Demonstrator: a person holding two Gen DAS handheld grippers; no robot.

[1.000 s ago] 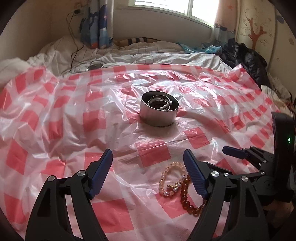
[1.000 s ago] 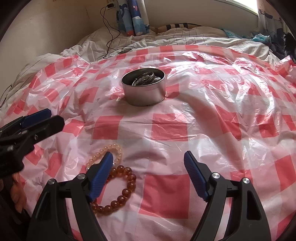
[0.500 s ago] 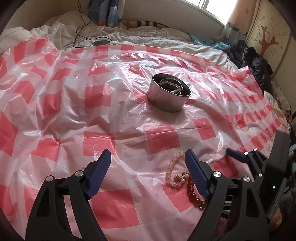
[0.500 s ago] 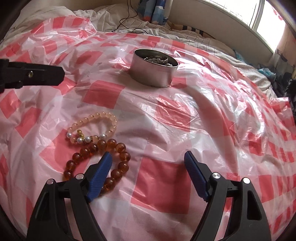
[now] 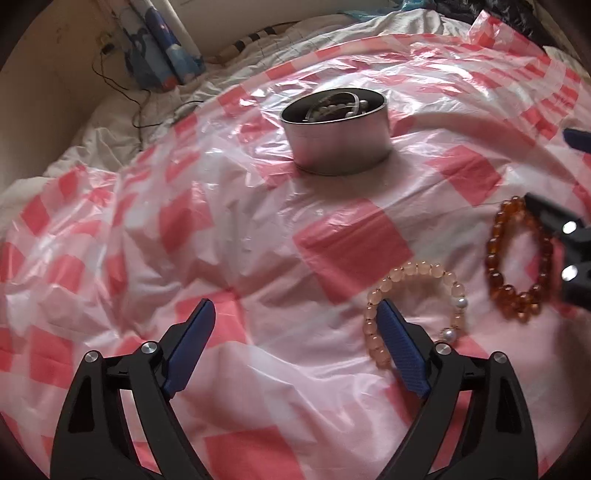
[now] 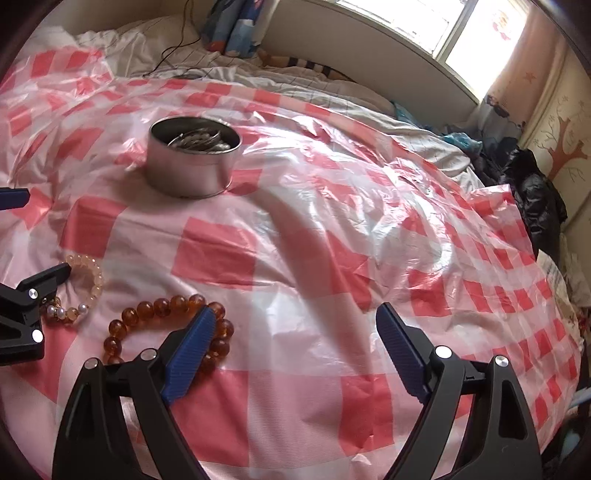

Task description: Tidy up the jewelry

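Both claws have just been spreading and stand wide, nothing between them. Left gripper (image 5: 295, 332) hovers beside the pale bracelet (image 5: 413, 306); right gripper (image 6: 295, 332) beside the amber bracelet (image 6: 166, 325), both near the checkered sheet's (image 6: 332, 258) front edge, tin (image 6: 192, 158) mid-sheet.

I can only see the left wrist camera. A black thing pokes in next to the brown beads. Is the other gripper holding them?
Observer: No. The right gripper is open. Its jaws have just been opening, and only tablecloth lies between them.
Operator: Then where are the beads from that side?
Observer: The amber bracelet lies flat, and part of it disappears behind the finger on the picture's left.
Operator: What's far off to the right?
Observer: A bright window above the bed.
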